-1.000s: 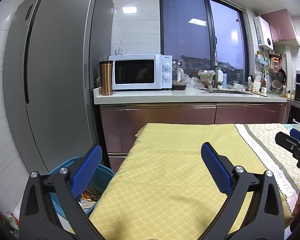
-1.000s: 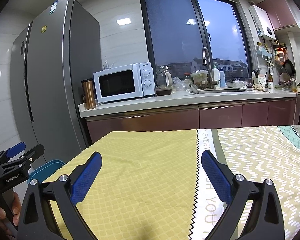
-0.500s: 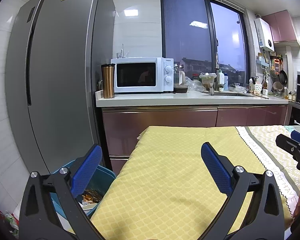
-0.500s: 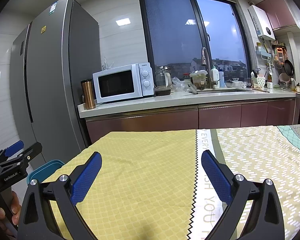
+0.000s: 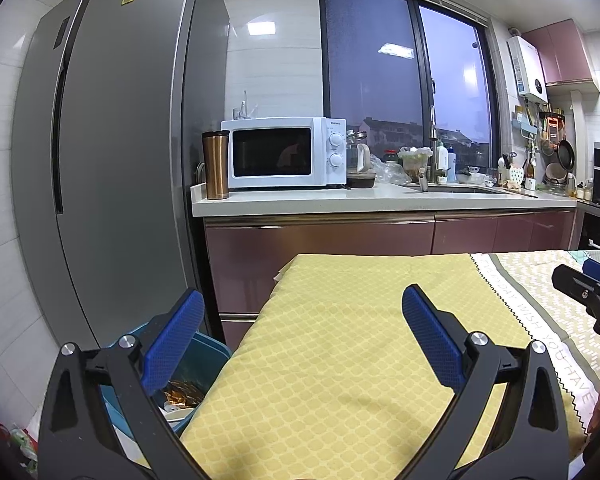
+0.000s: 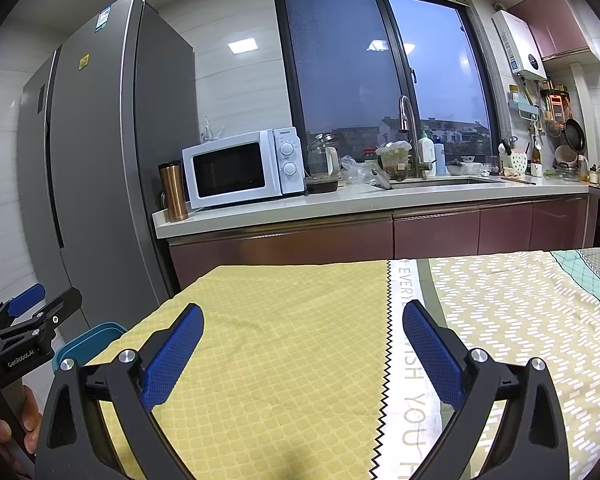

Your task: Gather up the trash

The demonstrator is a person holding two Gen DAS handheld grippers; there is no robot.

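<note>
Left gripper (image 5: 302, 330) with its 2 blue-padded fingers (image 5: 174, 338) spread wide and nothing between them, right gripper (image 6: 302, 332) likewise spread wide and empty, both level and side by side, a bare hand (image 6: 14, 428) gripping the left gripper's handle

The tablecloth (image 6: 300, 360) is mustard yellow with a pale lattice print, edged by a black zigzag and a white lettered band (grey letters). Beside it the bin (image 5: 204, 348) is teal, the microwave (image 5: 284, 153) white, and the tumbler (image 5: 216, 164) copper.
</note>
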